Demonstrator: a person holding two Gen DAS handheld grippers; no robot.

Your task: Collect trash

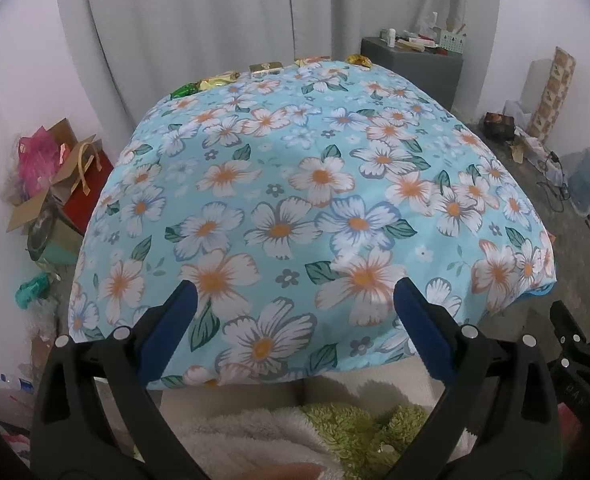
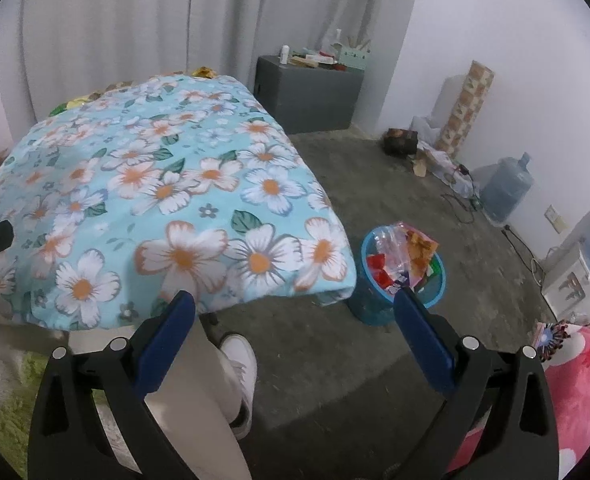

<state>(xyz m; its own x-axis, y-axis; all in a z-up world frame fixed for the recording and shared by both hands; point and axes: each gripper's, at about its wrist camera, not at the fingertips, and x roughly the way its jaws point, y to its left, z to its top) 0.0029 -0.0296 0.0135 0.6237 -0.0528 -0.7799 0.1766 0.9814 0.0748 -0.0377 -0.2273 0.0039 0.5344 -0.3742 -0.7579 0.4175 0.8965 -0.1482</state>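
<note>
Several wrappers lie along the far edge of the table, which is covered by a blue floral cloth: a green one, a yellow one, a gold box and a gold wrapper. My left gripper is open and empty above the table's near edge. A blue bin full of wrappers stands on the floor right of the table. My right gripper is open and empty, low beside the table, with the bin just past its right finger.
A grey cabinet with small items stands at the back wall. Water jugs, cables and boxes lie along the right wall. Cardboard boxes and bags pile up left of the table. The person's leg and shoe are below.
</note>
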